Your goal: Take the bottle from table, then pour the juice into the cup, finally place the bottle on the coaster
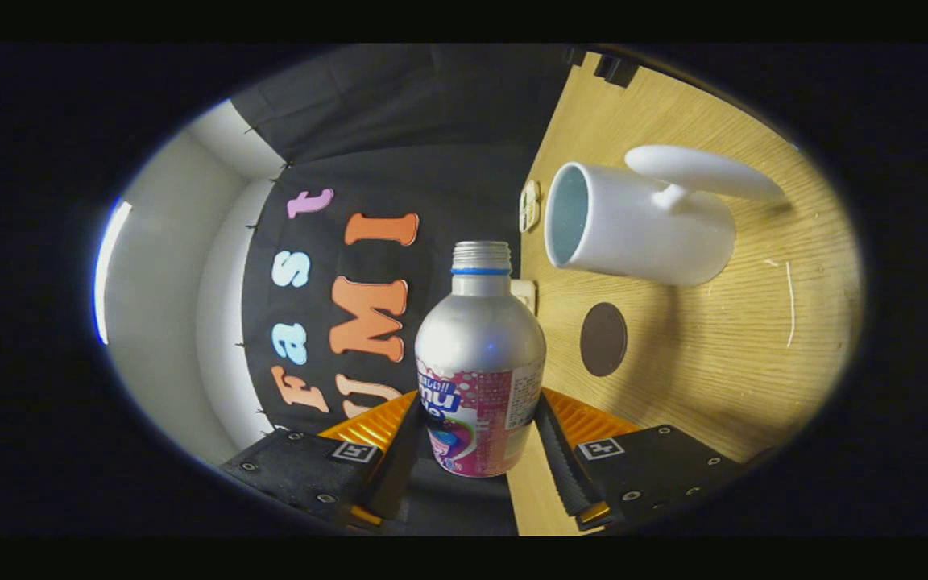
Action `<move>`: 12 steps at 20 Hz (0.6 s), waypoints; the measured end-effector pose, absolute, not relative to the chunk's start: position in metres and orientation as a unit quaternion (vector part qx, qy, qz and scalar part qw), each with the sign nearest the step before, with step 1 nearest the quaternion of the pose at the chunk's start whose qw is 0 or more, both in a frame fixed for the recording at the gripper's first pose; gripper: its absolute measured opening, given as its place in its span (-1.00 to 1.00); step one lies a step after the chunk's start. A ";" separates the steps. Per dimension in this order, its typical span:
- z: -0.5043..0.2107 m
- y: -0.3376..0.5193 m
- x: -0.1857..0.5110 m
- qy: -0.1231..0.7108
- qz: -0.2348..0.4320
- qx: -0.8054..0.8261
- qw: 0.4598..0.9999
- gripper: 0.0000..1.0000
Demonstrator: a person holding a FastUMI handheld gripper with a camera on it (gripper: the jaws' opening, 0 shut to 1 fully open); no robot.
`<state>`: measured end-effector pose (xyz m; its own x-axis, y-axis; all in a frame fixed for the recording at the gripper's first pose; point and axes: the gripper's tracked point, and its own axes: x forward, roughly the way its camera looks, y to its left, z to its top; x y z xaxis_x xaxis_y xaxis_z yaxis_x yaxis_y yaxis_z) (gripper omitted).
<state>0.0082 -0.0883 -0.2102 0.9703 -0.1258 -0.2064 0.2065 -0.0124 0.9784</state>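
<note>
A: Gripper view: the silver metal bottle (480,354) with the pink printed label sits between the two fingers, and the gripper (476,455) is clamped on its lower body, one finger (399,463) against each side. The cap is off; the threaded neck is bare.

B: So the pick-up is done?

A: I judge so. The whole scene is rolled sideways: the light wooden table (722,346) stands like a wall beside the bottle, so the bottle seems to be held off the surface and tipped over, with its neck towards the cup.

B: Where is the cup?

A: The white ceramic cup (637,229) with the long handle stands on the table beyond the fingers, its open mouth level with the bottle's neck but apart from it. The bottle's mouth is not over the cup's rim, and I see no liquid running.

B: And the coaster?

A: The small round dark brown coaster (602,339) lies bare on the table, near the cup, just beside the bottle's shoulder.

B: What remains, then?

A: The pour looks at most begun, probably only approached. Pouring the juice and setting the bottle on the coaster are both left.
</note>
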 end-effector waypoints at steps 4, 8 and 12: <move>-0.208 -0.088 0.010 0.020 -0.119 0.719 0.684 0.49; -0.204 -0.090 0.009 0.008 -0.119 0.736 0.666 0.50; -0.201 -0.096 0.007 -0.002 -0.123 0.751 0.648 0.49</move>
<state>0.0075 -0.0958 -0.2011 0.9696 -0.1620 -0.1831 0.1574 -0.1593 0.9746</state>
